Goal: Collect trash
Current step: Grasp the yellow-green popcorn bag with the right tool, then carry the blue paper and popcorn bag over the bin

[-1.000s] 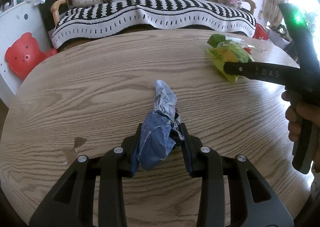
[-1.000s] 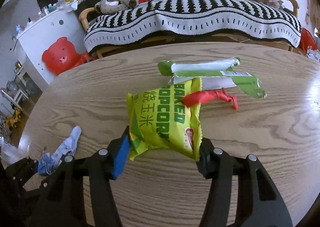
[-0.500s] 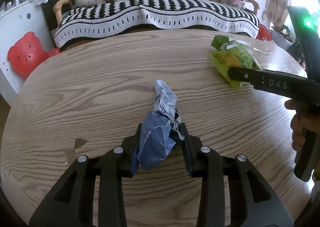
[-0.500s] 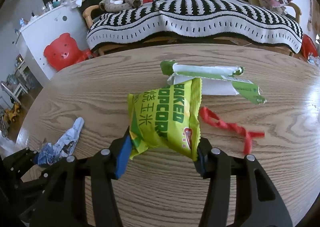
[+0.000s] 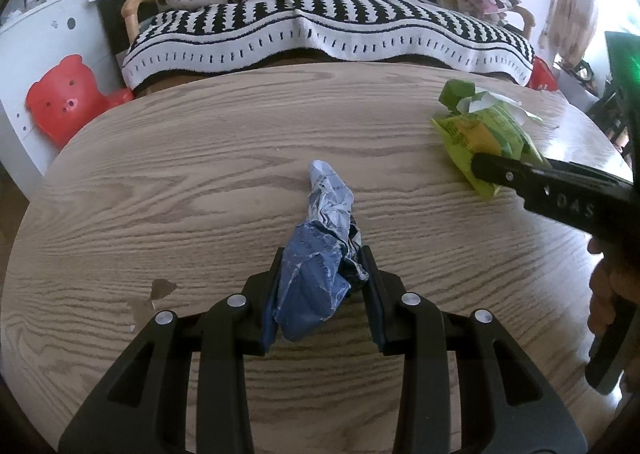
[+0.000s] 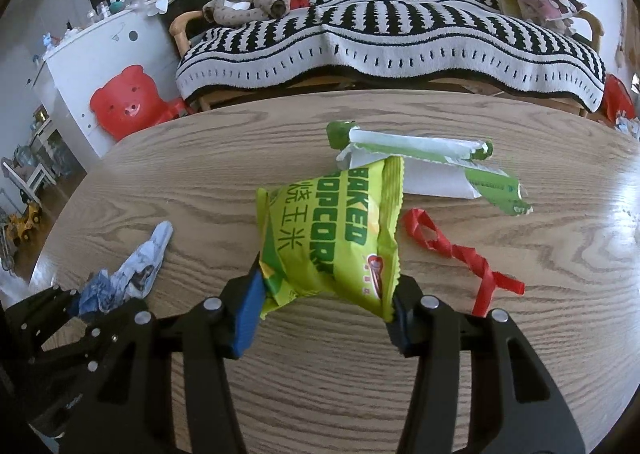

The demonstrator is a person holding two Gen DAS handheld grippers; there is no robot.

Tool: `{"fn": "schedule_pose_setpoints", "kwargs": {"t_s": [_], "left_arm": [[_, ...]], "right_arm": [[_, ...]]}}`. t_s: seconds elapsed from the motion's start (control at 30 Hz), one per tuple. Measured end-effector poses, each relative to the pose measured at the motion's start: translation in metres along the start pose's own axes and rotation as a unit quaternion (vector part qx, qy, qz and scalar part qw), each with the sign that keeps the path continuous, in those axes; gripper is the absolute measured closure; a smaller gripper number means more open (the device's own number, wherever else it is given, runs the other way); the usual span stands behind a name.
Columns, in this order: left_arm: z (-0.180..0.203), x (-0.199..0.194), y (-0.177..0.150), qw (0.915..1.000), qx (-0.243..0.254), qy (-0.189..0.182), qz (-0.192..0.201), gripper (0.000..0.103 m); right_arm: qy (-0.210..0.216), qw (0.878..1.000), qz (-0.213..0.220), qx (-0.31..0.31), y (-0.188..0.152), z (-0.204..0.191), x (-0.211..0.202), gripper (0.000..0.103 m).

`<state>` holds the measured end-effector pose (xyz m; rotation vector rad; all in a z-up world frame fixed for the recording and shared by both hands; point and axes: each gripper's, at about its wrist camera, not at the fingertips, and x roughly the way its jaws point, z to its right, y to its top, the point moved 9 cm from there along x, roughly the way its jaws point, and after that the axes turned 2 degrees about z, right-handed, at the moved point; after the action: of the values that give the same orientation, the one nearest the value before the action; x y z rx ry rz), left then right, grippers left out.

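Note:
My left gripper (image 5: 322,274) is shut on a crumpled blue wrapper (image 5: 320,254), held just over the round wooden table (image 5: 200,173). It also shows at the left of the right wrist view (image 6: 128,274). My right gripper (image 6: 326,294) is shut on a yellow-green baked popcorn bag (image 6: 332,230), lifted off the table; the bag also shows in the left wrist view (image 5: 480,137). A green and white wrapper (image 6: 420,161) lies beyond the bag. A red ribbon (image 6: 452,250) lies on the table to the right.
A sofa with a black and white striped blanket (image 6: 380,33) stands behind the table. A red bear-shaped chair (image 6: 124,101) and a white cabinet (image 6: 100,53) are at the left. A chipped spot (image 5: 160,290) marks the tabletop near my left gripper.
My right gripper has pulled back with the popcorn bag. The red ribbon slid off the bag and now lies on the table. The left gripper has barely moved.

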<state>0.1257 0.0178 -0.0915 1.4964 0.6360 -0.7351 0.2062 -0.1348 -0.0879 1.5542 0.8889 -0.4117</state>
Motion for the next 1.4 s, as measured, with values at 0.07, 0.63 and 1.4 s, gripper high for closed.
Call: {"fn": "schedule_pose_setpoints", "kwargs": {"t_s": [0.07,0.63,1.4], "left_arm": [[0.002,0.001,0.001,1.0000,0.001,0.005,0.000,0.068],[0.000,0.002,0.003,0.9999,-0.004,0.012,-0.002,0.067],[0.013,-0.006,0.007,0.9999,0.009,0.007,0.010,0.068]], "right_arm": [[-0.001,1.000,0.000,-0.002,-0.001,0.000,-0.002,0.052],[0.003,1.000,0.028,-0.003,-0.014,-0.001,-0.045,0.052],[0.001,1.000,0.016,-0.001,-0.042,0.003,-0.063,0.052]]}}
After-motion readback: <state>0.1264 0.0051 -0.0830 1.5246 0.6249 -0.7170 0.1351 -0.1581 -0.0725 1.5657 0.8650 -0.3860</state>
